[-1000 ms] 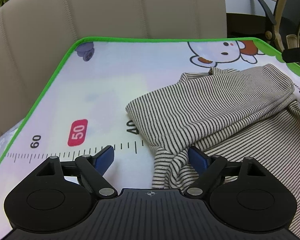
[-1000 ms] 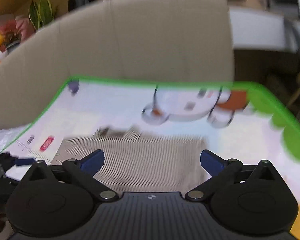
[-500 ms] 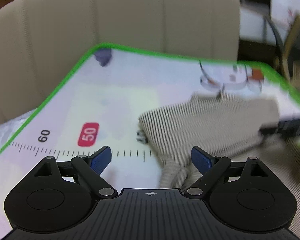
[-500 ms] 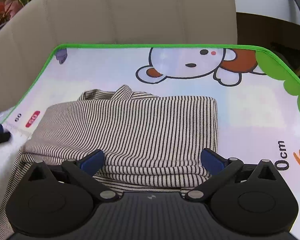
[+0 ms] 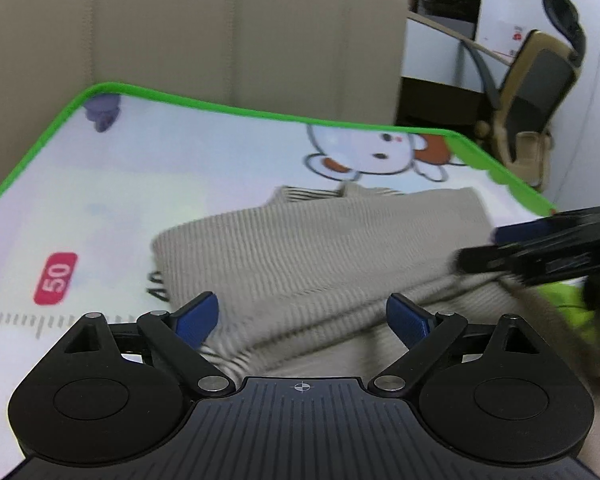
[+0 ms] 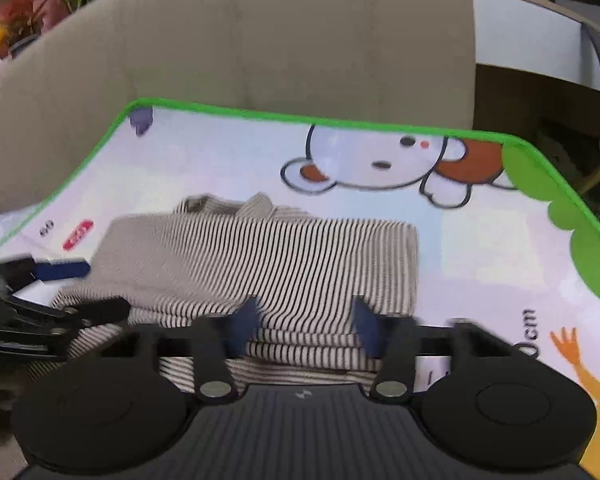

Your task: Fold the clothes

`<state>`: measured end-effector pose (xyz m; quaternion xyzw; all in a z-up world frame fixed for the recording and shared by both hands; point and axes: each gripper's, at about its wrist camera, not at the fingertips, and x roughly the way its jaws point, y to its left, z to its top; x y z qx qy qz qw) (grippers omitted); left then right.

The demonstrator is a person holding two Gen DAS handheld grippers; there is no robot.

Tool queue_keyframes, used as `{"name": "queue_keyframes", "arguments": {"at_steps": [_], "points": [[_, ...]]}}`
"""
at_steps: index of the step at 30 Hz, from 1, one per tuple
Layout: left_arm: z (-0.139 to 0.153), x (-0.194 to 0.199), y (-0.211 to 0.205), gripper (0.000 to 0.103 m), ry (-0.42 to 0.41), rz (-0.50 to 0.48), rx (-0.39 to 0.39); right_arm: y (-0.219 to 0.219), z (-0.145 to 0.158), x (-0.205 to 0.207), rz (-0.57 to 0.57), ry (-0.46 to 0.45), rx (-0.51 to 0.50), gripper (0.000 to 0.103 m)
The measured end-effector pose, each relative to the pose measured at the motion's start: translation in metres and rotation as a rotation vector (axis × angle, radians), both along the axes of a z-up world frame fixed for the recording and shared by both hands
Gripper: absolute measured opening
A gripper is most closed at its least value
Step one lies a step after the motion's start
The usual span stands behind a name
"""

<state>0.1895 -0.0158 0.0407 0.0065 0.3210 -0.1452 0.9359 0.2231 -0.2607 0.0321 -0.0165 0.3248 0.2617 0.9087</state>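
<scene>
- Striped shirt (image 6: 284,264) lies part-folded on the mat (image 6: 480,232).
- Right gripper (image 6: 304,326), half-closed, brackets its near edge, likely to pinch it.
- Left gripper (image 5: 302,320) hovers wide, empty.

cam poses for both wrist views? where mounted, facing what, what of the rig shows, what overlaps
Left wrist: on the left gripper, looking forward over the striped garment on the play mat toward the beige sofa back; own fingers wide apart, right gripper at right edge.
Right wrist: on the right gripper, same heading, over the garment's near folded edge; fingers blurred, narrower; left gripper at left edge.
Shared: garment, mat, cartoon bear print, sofa back.
</scene>
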Motion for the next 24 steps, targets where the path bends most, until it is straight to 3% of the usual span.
{"name": "queue_keyframes", "arguments": {"at_steps": [4, 6, 8, 11, 14, 17, 20, 22, 24], "points": [[-0.016, 0.011, 0.02, 0.1, 0.046, 0.076, -0.045, 0.002, 0.018, 0.004, 0.001, -0.087, 0.018, 0.036], [-0.024, 0.012, 0.028, 0.102, 0.059, 0.087, -0.096, 0.009, 0.01, 0.014, -0.001, -0.044, 0.002, 0.037], [-0.024, 0.008, 0.025, 0.102, 0.031, 0.083, -0.076, 0.014, -0.011, 0.024, -0.013, 0.021, -0.039, 0.039], [-0.023, 0.003, 0.016, 0.103, -0.001, 0.069, -0.026, 0.016, -0.036, 0.02, -0.007, -0.014, -0.082, 0.041], [-0.019, -0.001, 0.016, 0.103, -0.012, 0.074, -0.018, 0.02, -0.037, 0.014, -0.002, -0.046, -0.114, 0.042], [0.001, -0.018, 0.02, 0.103, -0.102, 0.113, -0.036, 0.019, -0.037, 0.016, -0.007, -0.04, -0.101, 0.043], [0.017, -0.028, 0.016, 0.103, -0.158, 0.05, -0.101, 0.022, -0.037, 0.016, -0.01, -0.052, -0.104, 0.043], [0.016, -0.024, 0.006, 0.103, -0.122, -0.017, -0.117, 0.023, -0.037, 0.012, -0.007, -0.052, -0.109, 0.044], [0.002, -0.016, -0.002, 0.103, -0.078, -0.037, -0.077, 0.022, -0.033, 0.014, 0.001, -0.029, -0.101, 0.046]]}}
